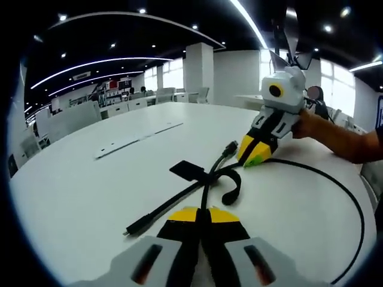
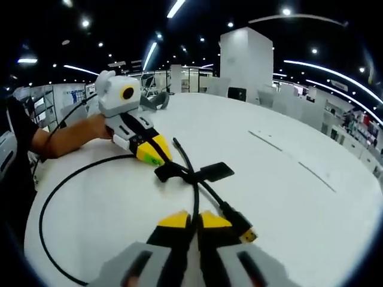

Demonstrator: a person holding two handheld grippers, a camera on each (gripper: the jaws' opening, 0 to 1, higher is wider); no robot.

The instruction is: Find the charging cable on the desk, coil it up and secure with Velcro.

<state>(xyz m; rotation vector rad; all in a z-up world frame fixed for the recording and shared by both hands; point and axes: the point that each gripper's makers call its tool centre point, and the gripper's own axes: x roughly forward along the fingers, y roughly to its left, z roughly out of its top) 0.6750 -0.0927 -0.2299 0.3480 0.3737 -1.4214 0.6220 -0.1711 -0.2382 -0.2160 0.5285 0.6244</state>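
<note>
A: Any readable text or brand marks?

B: None legible. The far shelving in both views is too blurred.

A: Left gripper?

B: In the left gripper view the left gripper [image 1: 202,216] comes up from 6 o'clock, yellow tips pressed nearly together on the charging cable [image 1: 206,182]. The cord runs straight out from between the tips toward 12. Reads as pinched, not just touching.

A: Right one?

B: Same story. In the right gripper view the right gripper [image 2: 194,220] has its yellow tips almost closed, with the black cord coming out between them. In the left gripper view it sits at 2 o'clock, a hand [image 1: 306,124] behind it, tips down on the white desk [image 1: 90,191] right at the cord.

A: Where's the cable overall?

B: Mid-desk between the two grippers. One plug [image 2: 244,227] lies just to 3 o'clock of the right gripper's tips; the other plug [image 1: 230,147] is beside that gripper in the left gripper view. A long loop [image 2: 48,203] sweeps out toward 9 o'clock in the right gripper view. The Velcro strap [image 2: 209,174] is a flat black tab, lying at the crossing of the strands.
</note>
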